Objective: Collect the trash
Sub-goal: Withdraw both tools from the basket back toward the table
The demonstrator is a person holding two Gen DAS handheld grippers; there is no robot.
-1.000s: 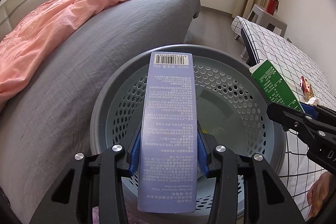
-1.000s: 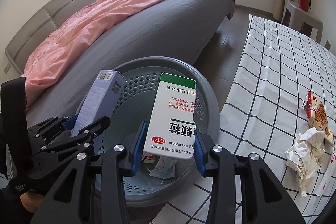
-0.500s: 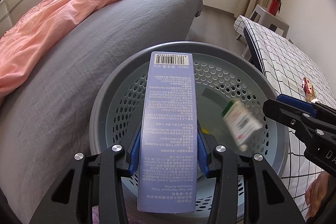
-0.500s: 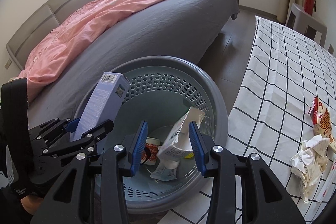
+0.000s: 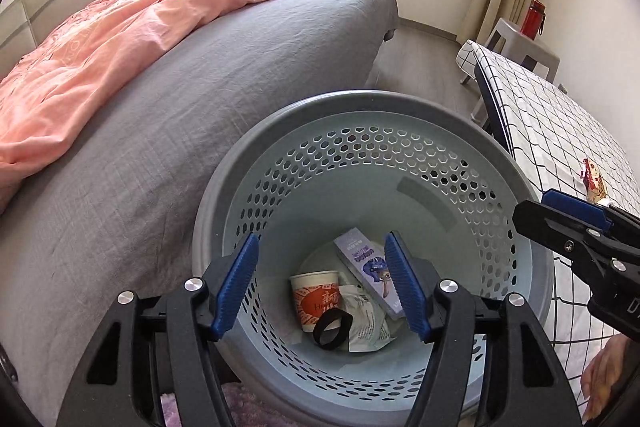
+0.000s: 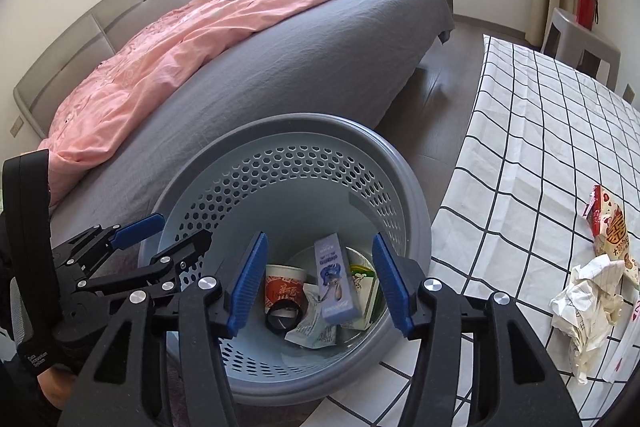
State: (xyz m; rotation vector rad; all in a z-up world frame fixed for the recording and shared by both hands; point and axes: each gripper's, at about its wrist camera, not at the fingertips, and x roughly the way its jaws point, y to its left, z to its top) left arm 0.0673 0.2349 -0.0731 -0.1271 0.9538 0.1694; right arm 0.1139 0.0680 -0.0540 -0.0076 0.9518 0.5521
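A grey perforated basket (image 5: 448,131) (image 6: 404,183) stands between the bed and a checked table. Inside it lie a lavender box (image 5: 366,269) (image 6: 334,279), a green and white box (image 6: 366,287), a paper cup (image 5: 316,297) (image 6: 284,285), a black ring (image 5: 332,333) and a crumpled wrapper (image 5: 366,323). My left gripper (image 5: 322,285) is open and empty above the basket. My right gripper (image 6: 320,285) is open and empty above it too. A red snack packet (image 6: 610,231) and crumpled paper (image 6: 592,307) lie on the table.
The bed with a grey sheet (image 5: 180,107) and pink quilt (image 5: 120,39) fills the left. The checked tablecloth (image 6: 540,131) is on the right. A grey stool with a red bottle (image 5: 534,17) stands at the back right.
The right gripper opened and dropped the green and white box into the basket. Then the left gripper opened and the lavender box fell in too.
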